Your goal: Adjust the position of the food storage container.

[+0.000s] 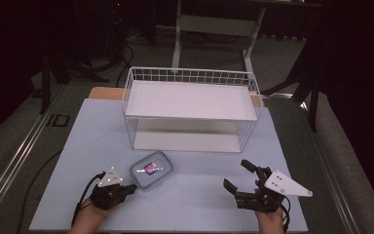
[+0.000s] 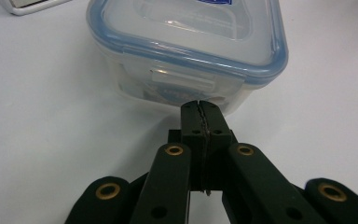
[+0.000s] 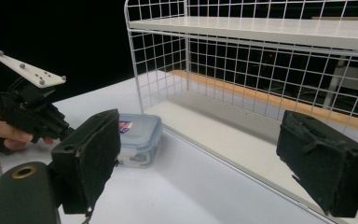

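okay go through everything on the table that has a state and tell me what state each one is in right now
Food container: lid on, side latch down, resting flat on the table.
Wire rack: upright; both shelves bare.
Left gripper: jaws shut, empty, tips just short of the container's latch.
Right gripper: jaws wide open, empty, away from the container.
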{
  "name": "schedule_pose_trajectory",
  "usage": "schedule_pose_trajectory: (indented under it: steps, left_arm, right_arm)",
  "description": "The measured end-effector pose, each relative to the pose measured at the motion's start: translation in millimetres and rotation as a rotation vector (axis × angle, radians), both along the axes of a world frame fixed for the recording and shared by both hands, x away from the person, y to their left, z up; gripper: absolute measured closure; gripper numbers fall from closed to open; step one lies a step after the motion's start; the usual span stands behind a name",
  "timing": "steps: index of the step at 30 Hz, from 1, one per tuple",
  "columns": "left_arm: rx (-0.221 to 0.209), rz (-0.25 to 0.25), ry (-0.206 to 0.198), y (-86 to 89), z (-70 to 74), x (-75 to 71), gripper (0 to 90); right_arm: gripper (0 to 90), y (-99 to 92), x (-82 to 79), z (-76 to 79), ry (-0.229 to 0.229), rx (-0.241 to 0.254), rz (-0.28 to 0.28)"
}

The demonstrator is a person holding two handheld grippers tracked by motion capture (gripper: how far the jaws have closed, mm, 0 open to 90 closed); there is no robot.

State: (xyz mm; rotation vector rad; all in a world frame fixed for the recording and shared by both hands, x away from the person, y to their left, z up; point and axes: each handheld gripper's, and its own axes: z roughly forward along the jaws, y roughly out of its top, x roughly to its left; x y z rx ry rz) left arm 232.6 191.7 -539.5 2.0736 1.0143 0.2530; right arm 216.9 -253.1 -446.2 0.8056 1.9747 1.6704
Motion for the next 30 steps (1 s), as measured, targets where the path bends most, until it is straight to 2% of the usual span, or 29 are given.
schedule_pose_trajectory:
  steps: [4, 6, 8, 9, 12, 18, 19, 21, 25, 27, 30]
  left_arm:
    - [-0.012, 0.035, -0.007, 4.9, -0.4, 4.9, 90.0]
    - [-0.016, 0.069, -0.007, 9.2, 0.4, 12.0, 90.0]
    - [-0.023, 0.075, -0.004, 10.4, 0.6, 14.8, 90.0]
    - [-0.023, 0.085, -0.015, 10.2, 0.5, 19.3, 90.0]
    - [-0.023, 0.089, -0.014, 9.3, -0.1, 24.1, 90.0]
    - [0.009, 0.095, -0.032, -0.8, 0.6, 41.4, 90.0]
    - [0.009, 0.095, -0.032, -0.8, 0.6, 41.4, 90.0]
    - [0.004, 0.109, -0.041, -8.4, 0.1, 55.1, 90.0]
    - [-0.001, 0.116, -0.048, -11.0, -2.5, 63.7, 90.0]
    - [-0.019, 0.13, -0.046, -9.0, -3.4, 65.2, 90.0]
    - [-0.022, 0.125, -0.045, -4.3, 1.2, 57.5, 90.0]
  right_arm:
    - [13.8, 0.1, 0.9, -0.9, 0.003, -0.004, -0.001]
    - [13.8, 1.0, 1.0, -1.4, 0.004, -0.01, 0.002]
    - [13.7, 1.3, 1.0, -1.5, 0.004, -0.01, 0.003]
    - [13.8, 1.9, 0.7, -1.4, 0.005, -0.012, 0.004]
    - [13.8, 2.3, 0.5, -1.6, 0.005, -0.013, 0.006]
    - [13.8, 3.8, 0.8, -2.9, 0.012, -0.019, 0.014]
    - [13.8, 4.0, 0.8, -3.2, 0.011, -0.018, 0.014]
    - [13.8, 4.5, 0.9, -4.0, 0.013, -0.021, 0.02]
    - [13.8, 4.8, 0.8, -4.5, 0.014, -0.025, 0.022]
    - [13.8, 4.6, 0.5, -4.6, 0.014, -0.026, 0.022]
    - [13.8, 3.6, 0.2, -4.7, 0.012, -0.027, 0.023]
